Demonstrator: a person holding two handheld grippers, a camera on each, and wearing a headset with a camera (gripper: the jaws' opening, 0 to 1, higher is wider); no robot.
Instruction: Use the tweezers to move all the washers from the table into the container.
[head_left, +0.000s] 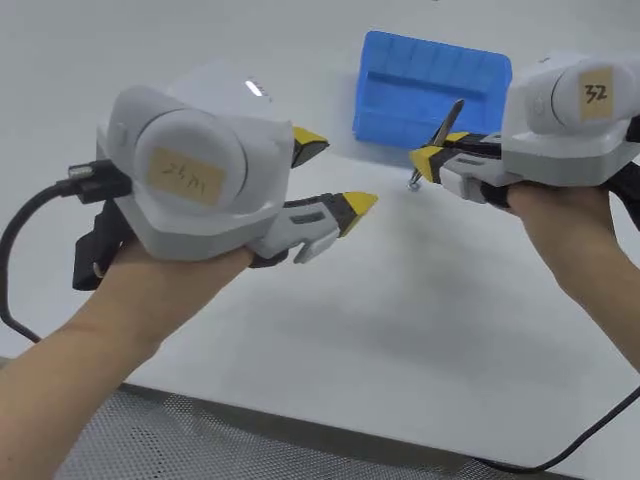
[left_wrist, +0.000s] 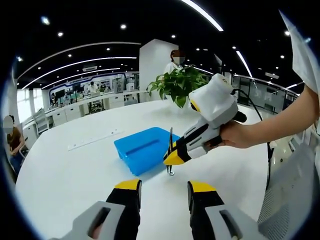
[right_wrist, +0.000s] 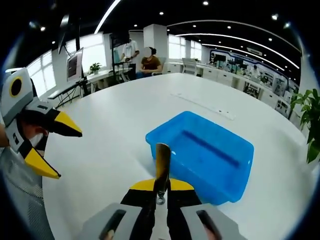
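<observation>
Washer (right_wrist: 160, 200) at the tip of the tweezers (right_wrist: 161, 165): a small metal ring, just short of the near wall of the blue container (right_wrist: 200, 150). In the head view it hangs over the white table (head_left: 400, 320); cannot tell if it is clear of the surface.

Right gripper (right_wrist: 160, 186): jaws closed narrow on the tweezers' shank, points aimed forward and down. Left gripper (head_left: 340, 172): jaws wide apart, nothing between them, held well off to the side.

Handling, as judged: washer is light, stiff and smooth, likely to slip or flick out if the squeeze eases. Best hold looks to be across the ring's flat band, or 1 point through the hole. The tweezers are thin and springy, so a steady grip is called for.

Writing: tape label on the right gripper reads "32". The left gripper's tape label carries handwriting too faint to read.
</observation>
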